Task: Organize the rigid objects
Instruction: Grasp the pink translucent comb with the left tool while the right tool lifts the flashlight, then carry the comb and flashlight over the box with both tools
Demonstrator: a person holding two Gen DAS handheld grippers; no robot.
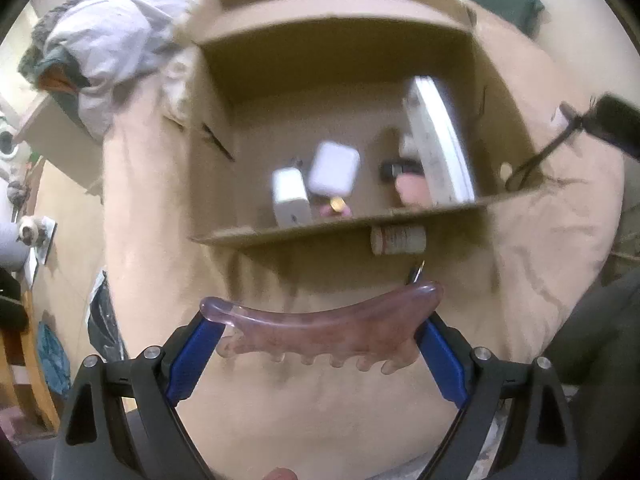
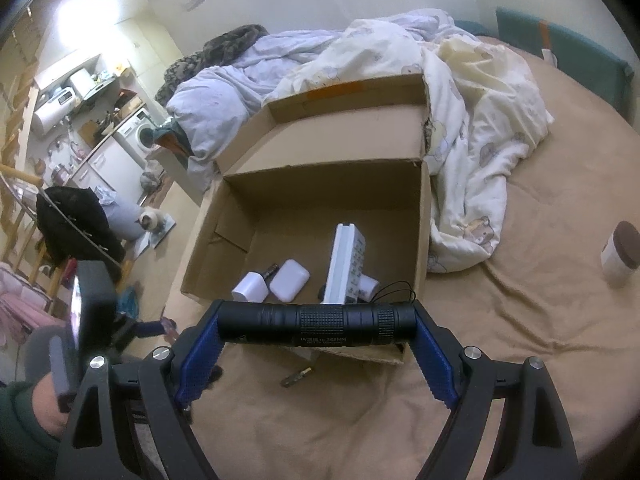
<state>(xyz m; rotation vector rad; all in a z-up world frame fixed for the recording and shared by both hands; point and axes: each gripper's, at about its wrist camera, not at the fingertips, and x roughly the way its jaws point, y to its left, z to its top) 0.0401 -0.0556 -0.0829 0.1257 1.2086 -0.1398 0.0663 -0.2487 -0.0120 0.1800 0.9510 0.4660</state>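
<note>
My left gripper (image 1: 320, 324) is shut on a translucent purple comb-shaped scraper (image 1: 320, 328), held crosswise just in front of the open cardboard box (image 1: 340, 228). My right gripper (image 2: 318, 326) is shut on a black flashlight (image 2: 316, 324), held crosswise above the box's near edge (image 2: 360, 354). Inside the box lie a white charger (image 2: 250, 288), a white earbud case (image 2: 289, 275) and a white remote (image 2: 345, 264). The flashlight also shows at the right edge of the left wrist view (image 1: 616, 124).
The box sits on a bed with a tan sheet (image 2: 520, 340). A crumpled duvet (image 2: 460, 112) lies behind and right of it. A brown-lidded jar (image 2: 620, 252) stands far right. A small metal piece (image 2: 296, 376) and a small bottle (image 1: 398, 240) lie before the box.
</note>
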